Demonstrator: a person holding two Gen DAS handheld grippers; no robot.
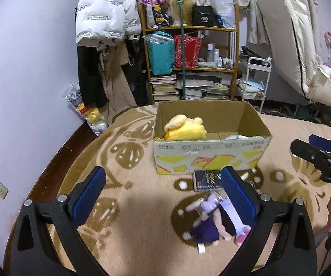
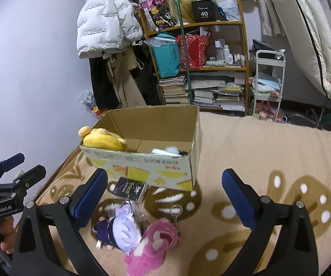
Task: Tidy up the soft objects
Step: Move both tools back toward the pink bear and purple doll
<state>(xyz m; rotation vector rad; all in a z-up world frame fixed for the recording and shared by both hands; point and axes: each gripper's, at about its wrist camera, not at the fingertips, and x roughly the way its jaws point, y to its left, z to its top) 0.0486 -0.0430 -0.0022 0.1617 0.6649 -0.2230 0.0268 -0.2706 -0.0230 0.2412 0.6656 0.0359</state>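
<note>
An open cardboard box [image 1: 209,154] [image 2: 165,170] stands on the patterned blanket with a yellow plush [image 1: 185,128] [image 2: 103,139] at its left end. In front of it lie a purple-and-white plush doll [image 1: 213,220] [image 2: 121,228] and a pink plush [image 2: 154,246] with a keyring. My left gripper [image 1: 163,191] is open and empty above the blanket, the doll by its right finger. My right gripper [image 2: 165,191] is open and empty above both plush toys. Each gripper shows at the edge of the other's view [image 1: 322,154] [image 2: 11,172].
A small black packet [image 1: 207,180] [image 2: 131,189] lies against the box front. Small items lie in the box's right end [image 2: 170,151]. Behind the bed stand a loaded bookshelf [image 1: 188,64], hanging coats [image 1: 105,23], a white cart [image 1: 255,80] and a folded mattress [image 1: 303,46].
</note>
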